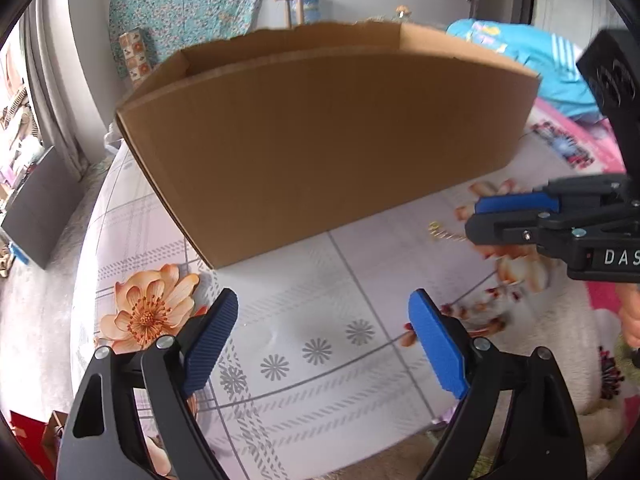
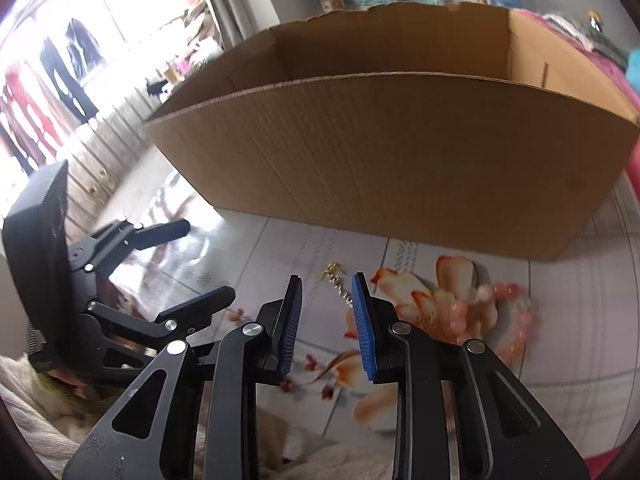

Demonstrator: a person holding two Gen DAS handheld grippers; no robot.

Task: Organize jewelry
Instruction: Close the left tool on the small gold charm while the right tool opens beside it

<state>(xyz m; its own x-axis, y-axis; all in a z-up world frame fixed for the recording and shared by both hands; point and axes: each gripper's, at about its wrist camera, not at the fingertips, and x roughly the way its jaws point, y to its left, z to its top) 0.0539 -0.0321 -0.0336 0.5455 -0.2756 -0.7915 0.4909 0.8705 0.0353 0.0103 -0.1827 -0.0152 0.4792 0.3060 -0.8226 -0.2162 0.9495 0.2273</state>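
Now the right gripper (image 2: 326,292) hung just short of the gold chain (image 2: 334,280), its jaws narrow and parallel with nothing between them, tips angled down at the cloth. That narrow set looked chosen for a thin target: a fine chain lying flat wants pads close together before they drop on it. From the right wrist view the chain lay at 12 o'clock off the fingertips, between them and the box (image 2: 400,168). A pink bead bracelet (image 2: 508,316), blurred, sat at 3 o'clock of the chain on a printed flower.

Meanwhile the left gripper (image 1: 324,332) stood wide, holding nothing, over bare cloth. In its view the chain (image 1: 444,232) showed at 2 o'clock, right at the right gripper's tip (image 1: 480,220). Judging by that, the left one was standing by while the right took the pick.

As for the box, it stood open-topped at 12 o'clock in both views, close behind the jewelry, likely the place for it.

Underneath ran a pale tablecloth (image 1: 320,400) with grey checks and orange flowers, glossy, so beads could skid. Beyond hung a teal floral sheet (image 1: 188,4); hanging clothes (image 2: 60,92) showed at 10 o'clock by a bright window.
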